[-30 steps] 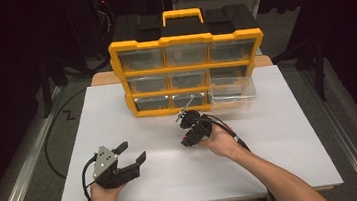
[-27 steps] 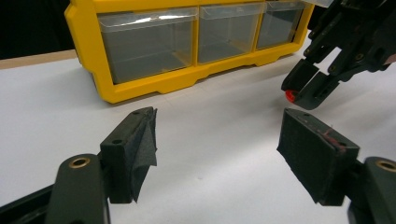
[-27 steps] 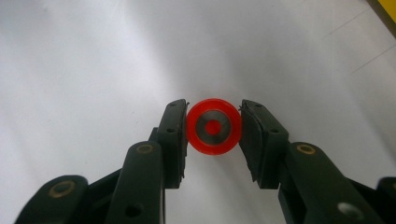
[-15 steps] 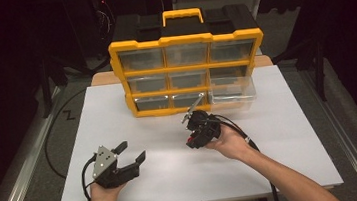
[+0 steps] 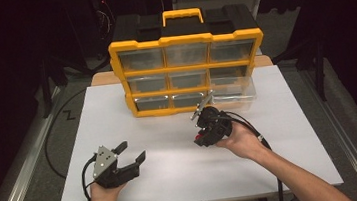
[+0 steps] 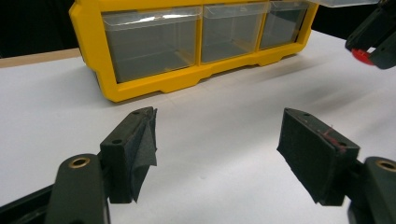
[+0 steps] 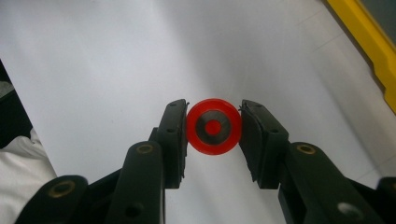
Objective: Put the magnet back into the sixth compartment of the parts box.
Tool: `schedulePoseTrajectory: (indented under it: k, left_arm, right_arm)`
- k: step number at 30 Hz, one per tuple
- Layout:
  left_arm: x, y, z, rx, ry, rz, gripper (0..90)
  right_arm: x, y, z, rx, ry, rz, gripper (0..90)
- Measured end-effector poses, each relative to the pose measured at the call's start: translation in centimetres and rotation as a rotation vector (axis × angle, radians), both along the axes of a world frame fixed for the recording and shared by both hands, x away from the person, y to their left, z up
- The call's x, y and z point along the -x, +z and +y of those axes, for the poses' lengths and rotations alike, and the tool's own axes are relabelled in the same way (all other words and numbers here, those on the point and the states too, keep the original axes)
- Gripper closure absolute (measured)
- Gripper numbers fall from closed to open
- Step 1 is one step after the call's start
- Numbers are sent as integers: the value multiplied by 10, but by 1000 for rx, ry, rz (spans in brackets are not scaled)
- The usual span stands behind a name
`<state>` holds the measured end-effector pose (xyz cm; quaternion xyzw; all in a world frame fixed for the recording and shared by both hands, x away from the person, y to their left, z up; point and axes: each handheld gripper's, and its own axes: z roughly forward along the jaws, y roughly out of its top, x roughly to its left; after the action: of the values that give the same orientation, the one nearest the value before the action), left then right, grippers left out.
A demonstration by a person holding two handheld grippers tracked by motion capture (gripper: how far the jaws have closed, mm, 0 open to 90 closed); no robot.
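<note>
Right gripper [image 5: 201, 139], clamped on the red disc [image 7: 214, 126], has lifted off the table [image 5: 175, 181] toward the far-edge organizer's [image 5: 189, 74] pulled-out clear drawer [image 5: 233, 92]; deposit likely follows. Left gripper [image 5: 134, 155] rests wide, empty.

From my seat I look down on a white desk [image 5: 133, 120], brightly lit from above, with a strip of bare wood [image 5: 106, 78] showing at its far edge. Around the desk the room falls off into darkness. A grey floor [image 5: 27, 161] runs along both sides of the desk, and a pale rail [image 5: 20, 172] crosses it on the left. Behind the desk stand dark frame legs [image 5: 44, 89], with loose wires [image 5: 104, 12] hanging farther back.
</note>
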<state>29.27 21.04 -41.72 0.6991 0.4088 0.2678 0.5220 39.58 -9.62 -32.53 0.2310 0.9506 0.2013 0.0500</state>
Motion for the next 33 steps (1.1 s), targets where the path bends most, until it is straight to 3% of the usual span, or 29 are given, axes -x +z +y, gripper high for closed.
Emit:
schedulePoseTrajectory:
  k: [20, 33]
  left_arm:
    - [0, 0, 0, 3, -1, -2, 280]
    - [0, 0, 0, 2, 5, -4, 281]
  right_arm:
    - [0, 19, -15, 10, -26, -2, 648]
    - [2, 43, -30, 8, -37, -27, 647]
